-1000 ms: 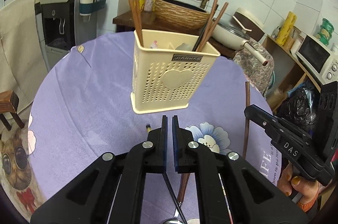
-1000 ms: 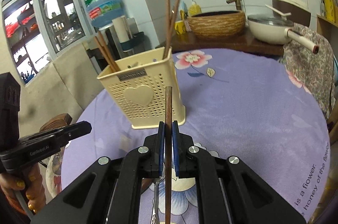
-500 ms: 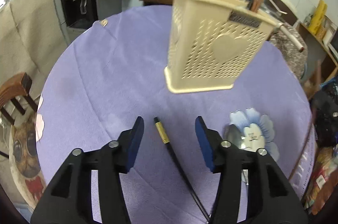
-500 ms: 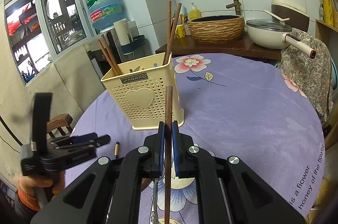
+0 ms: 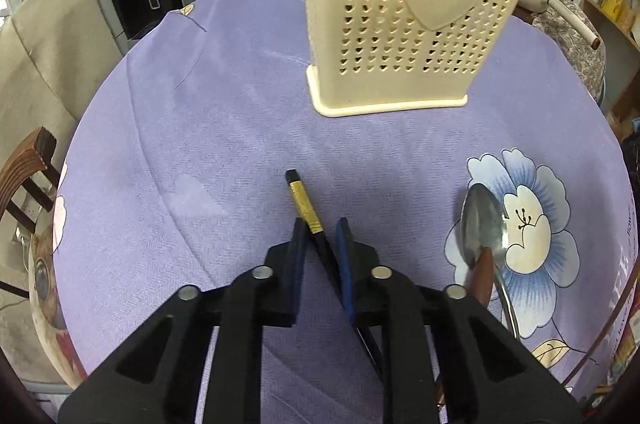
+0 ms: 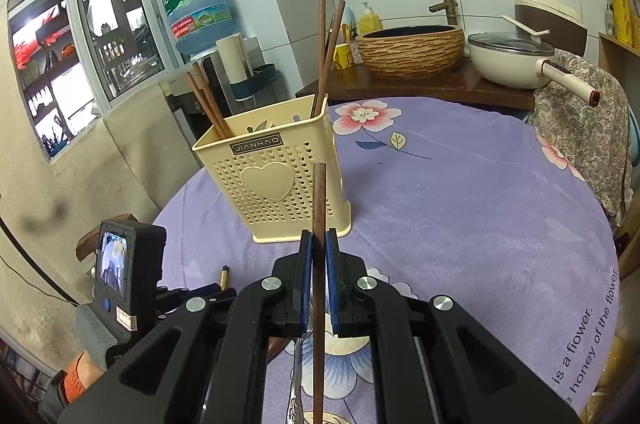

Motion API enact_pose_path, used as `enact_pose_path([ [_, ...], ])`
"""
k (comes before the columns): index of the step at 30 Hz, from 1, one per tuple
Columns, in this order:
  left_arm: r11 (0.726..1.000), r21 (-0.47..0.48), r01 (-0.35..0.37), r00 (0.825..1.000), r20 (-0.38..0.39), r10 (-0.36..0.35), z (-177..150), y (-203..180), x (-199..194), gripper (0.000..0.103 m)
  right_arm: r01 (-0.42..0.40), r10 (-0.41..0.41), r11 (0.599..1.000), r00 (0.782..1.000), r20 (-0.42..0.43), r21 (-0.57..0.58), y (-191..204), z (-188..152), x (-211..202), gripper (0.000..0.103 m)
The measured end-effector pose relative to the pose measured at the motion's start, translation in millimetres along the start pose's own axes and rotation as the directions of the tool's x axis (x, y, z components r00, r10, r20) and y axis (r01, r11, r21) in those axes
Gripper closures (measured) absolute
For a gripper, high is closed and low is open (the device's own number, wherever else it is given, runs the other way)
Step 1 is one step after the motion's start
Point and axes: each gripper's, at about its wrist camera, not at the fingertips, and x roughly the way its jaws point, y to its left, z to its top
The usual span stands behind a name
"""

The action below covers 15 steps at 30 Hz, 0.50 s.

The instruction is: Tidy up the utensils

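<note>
The left gripper (image 5: 320, 236) is reaching low over the purple tablecloth (image 5: 224, 127), tilted down toward it, its jaws standing narrowly apart on either side of a black chopstick (image 5: 306, 209) with a gold band. Whether the pads are pressing the stick cannot be told. In the right wrist view the left gripper's body, with its small screen, is sitting near the table's left edge, held by a hand in an orange sleeve.

The right gripper (image 6: 316, 252) is being held above the table, level, looking toward the holder, its jaws clamped on a brown wooden chopstick (image 6: 319, 207).

Half a second ago the left jaws were spread wide above the black chopstick; now they are drawn in close around it and are sitting lower and nearer, with the holder filling more of the view. The right gripper is keeping the same grip and nearly the same pose.

The black chopstick is lying flat on the cloth, its long axis running from its gold-banded end, which points roughly toward the holder, back under the gripper. The brown chopstick is standing nearly upright between the pads, its blunt end up.

The cream utensil holder (image 6: 276, 179) is standing upright near the table's middle, with brown chopsticks (image 6: 326, 55) leaning out of it. A metal spoon (image 5: 482, 228) is lying on the blue flower print toward the table's right edge.
</note>
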Motion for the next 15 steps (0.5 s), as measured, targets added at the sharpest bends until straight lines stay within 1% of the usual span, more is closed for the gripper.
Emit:
enact_pose_path([
  [1, 1.0, -0.002, -0.012, 1.0, 0.001, 0.012, 0.1, -1.1, -0.2, 0.089, -0.001, 0.001, 1.0, 1.0, 0.0, 0.002, 0.1, 0.4, 0.1, 0.096],
  [3, 1.0, -0.007, -0.007, 1.0, 0.001, 0.007, 0.3, -0.7, 0.0, 0.09, -0.001, 0.001, 1.0, 1.0, -0.001, 0.002, -0.2, 0.6, -0.3, 0.096],
  [9, 0.998, -0.045, 0.051, 0.999, -0.005, -0.051, 1.2, 3.5, -0.2, 0.091, -0.002, 0.002, 1.0, 1.0, 0.002, 0.003, -1.7, 1.0, -2.3, 0.096],
  [12, 0.997, -0.048, 0.061, 0.998, 0.019, -0.06, 2.2, 2.4, -7.6, 0.091, -0.002, 0.002, 1.0, 1.0, 0.006, 0.002, -1.8, 1.1, -3.8, 0.096],
  [15, 0.994, -0.056, 0.09, 0.995, 0.051, -0.087, 4.2, 3.1, -22.1, 0.092, -0.003, 0.003, 1.0, 1.0, 0.013, 0.001, -1.6, 2.2, -6.3, 0.096],
])
